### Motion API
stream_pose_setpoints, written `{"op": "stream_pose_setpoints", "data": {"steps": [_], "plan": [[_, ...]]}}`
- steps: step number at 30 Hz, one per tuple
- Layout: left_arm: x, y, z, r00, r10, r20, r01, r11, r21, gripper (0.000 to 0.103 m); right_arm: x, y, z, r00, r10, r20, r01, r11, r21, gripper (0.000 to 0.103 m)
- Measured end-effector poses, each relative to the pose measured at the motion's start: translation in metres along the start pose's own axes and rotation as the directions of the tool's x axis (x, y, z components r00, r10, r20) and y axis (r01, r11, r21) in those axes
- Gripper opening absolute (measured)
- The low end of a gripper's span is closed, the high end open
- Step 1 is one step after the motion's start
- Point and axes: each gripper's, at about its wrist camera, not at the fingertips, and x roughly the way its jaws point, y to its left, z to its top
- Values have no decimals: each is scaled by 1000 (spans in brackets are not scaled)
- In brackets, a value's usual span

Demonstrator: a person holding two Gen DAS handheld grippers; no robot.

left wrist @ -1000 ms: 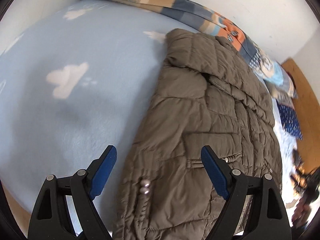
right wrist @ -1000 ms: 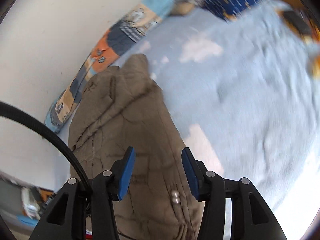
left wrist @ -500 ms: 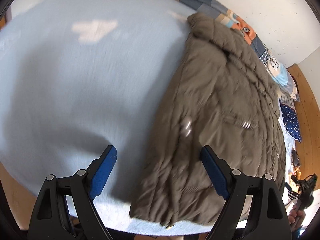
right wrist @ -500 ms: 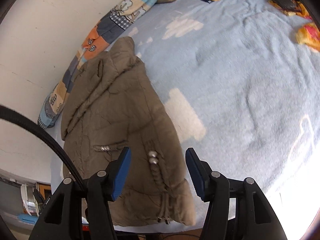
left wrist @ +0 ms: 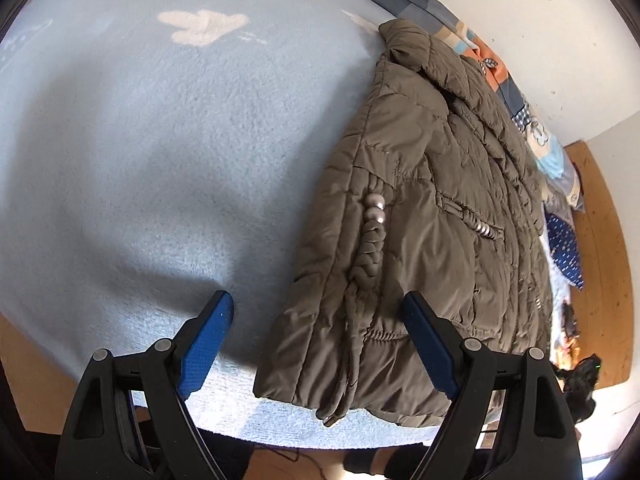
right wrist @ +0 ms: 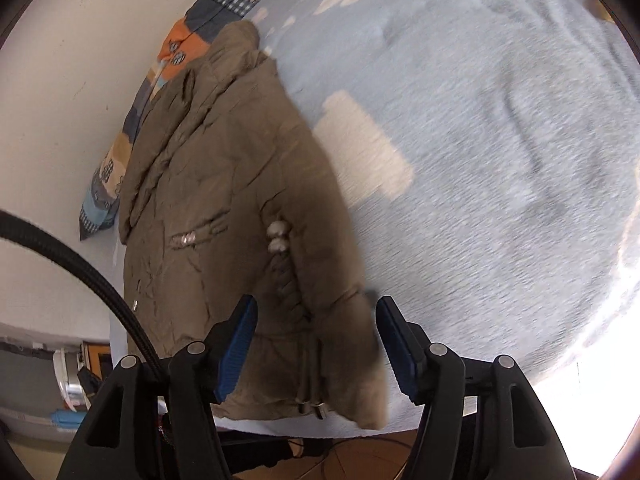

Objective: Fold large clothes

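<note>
Jacket (left wrist: 432, 216) lies lengthwise-folded on blanket (left wrist: 160, 140). Left gripper (left wrist: 318, 344) and right gripper (right wrist: 316, 344) hover open, empty. Risk: slippery padding springs open if hem pinched shallow.

From my left camera, the jacket (left wrist: 424, 208) lies flat on the bed (left wrist: 168, 152), along the bed's right side, collar at the far end and hem at the near edge. A long cushion (left wrist: 496, 68) runs behind it, between the jacket and the wall (left wrist: 540, 8). My left gripper (left wrist: 318, 344) hangs above the hem's left corner, its fingers wide apart. From my right camera, the jacket (right wrist: 224, 216) sits on the bed's (right wrist: 500, 140) left side, cushion (right wrist: 168, 68) to its left. My right gripper (right wrist: 316, 344) hangs spread over the hem's right corner.
</note>
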Motion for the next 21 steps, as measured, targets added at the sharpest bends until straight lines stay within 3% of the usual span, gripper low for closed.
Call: {"op": "stream_pose_setpoints", "data": {"steps": [6,15,17,19,21], "plan": [[4,-3,-1,997,-80,-16,80,997,14,85,26,17,-5,997,-48,-64,44,996,-72,78],[13,-33,-10,993,-117,-34,122,977,177,85,21,15,-6,997,-36,-62,31,997,-76,73],[15,-29,-9,995,-96,-11,96,978,183,68,23,12,-6,997,-43,-64,39,997,-64,72],[18,-19,-5,996,-90,-1,89,985,148,58,24,11,-6,997,-47,-67,43,997,-62,72],[18,-19,-5,997,-79,9,76,984,162,57,27,14,-5,996,-54,-68,50,997,-64,73]]}}
